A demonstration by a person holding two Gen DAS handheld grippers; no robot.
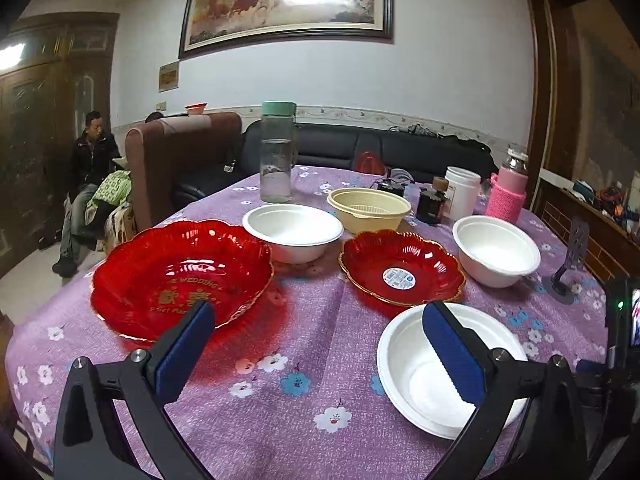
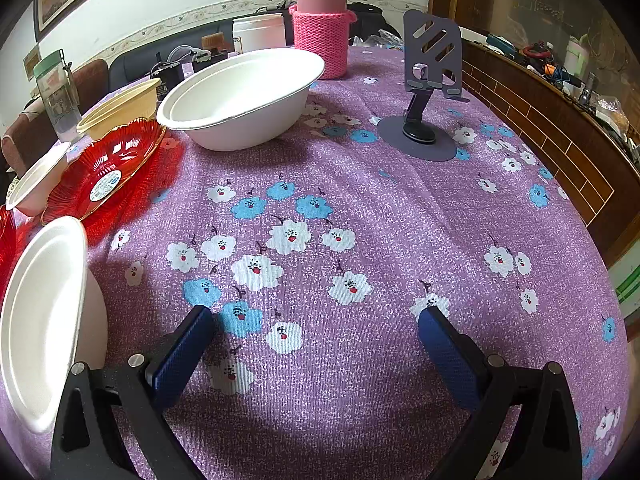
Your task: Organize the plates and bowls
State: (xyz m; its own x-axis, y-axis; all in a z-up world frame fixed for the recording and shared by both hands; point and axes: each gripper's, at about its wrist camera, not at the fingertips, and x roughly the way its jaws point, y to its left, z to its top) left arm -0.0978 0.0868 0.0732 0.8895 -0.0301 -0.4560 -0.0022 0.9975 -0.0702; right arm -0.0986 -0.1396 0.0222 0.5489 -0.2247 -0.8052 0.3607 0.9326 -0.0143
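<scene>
Looking barely started: three white paper bowls [image 1: 448, 364] and two red scalloped plastic plates [image 1: 182, 276] sit scattered, unstacked on the purple floral worktop [image 2: 360, 240]. Left gripper [image 1: 320, 320] and right gripper [image 2: 316, 320] both gape apart, holding nothing.

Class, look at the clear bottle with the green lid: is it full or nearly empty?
Nearly empty. The clear green-lidded bottle shows only a shallow layer of liquid at its bottom.

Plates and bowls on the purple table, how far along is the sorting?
Done: nothing looks stacked. The large red plate, small red plate, three white bowls and the beige strainer bowl all sit apart.
In hand: nothing; the left gripper and right gripper are open and empty.
Left: all the gathering and stacking.
</scene>
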